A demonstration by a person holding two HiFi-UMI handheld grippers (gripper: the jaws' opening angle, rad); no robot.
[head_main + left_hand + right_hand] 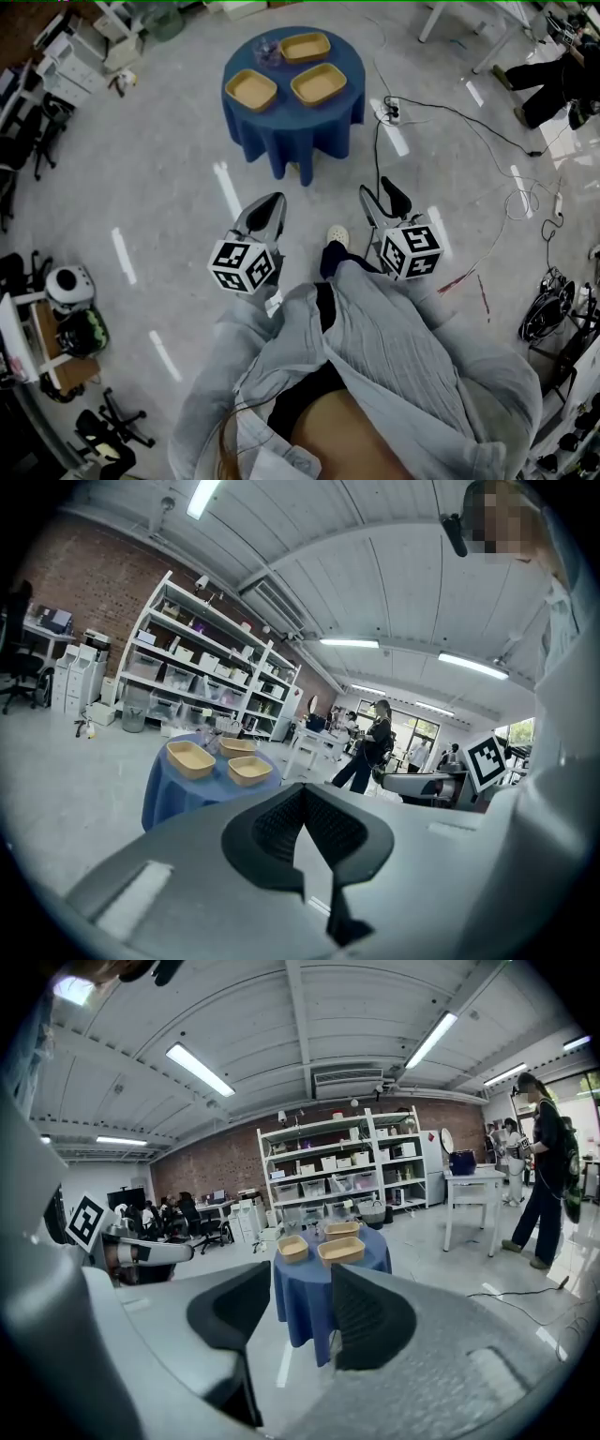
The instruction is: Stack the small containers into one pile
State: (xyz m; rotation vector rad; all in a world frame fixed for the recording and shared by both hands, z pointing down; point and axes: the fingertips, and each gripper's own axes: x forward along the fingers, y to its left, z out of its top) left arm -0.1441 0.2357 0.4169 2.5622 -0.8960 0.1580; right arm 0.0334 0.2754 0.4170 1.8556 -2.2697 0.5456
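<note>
Three tan shallow containers point(250, 89) point(305, 47) point(318, 84) lie side by side, unstacked, on a round table with a blue cloth point(281, 141) ahead of me. The same containers also show in the left gripper view point(190, 758) and the right gripper view point(340, 1251). A small clear object point(266, 52) stands beside them. Both grippers hang over bare floor, well short of the table. My left gripper point(269, 204) point(302, 791) is shut, tips touching, with nothing in it. My right gripper point(380, 195) point(302, 1279) is open and empty; the table shows through its gap.
A power strip point(392, 111) and cables trail across the floor right of the table. Office chairs and clutter point(56, 309) line the left side. A person point(544, 1176) stands by a white table point(473, 1190); shelving point(342, 1166) is behind the blue table.
</note>
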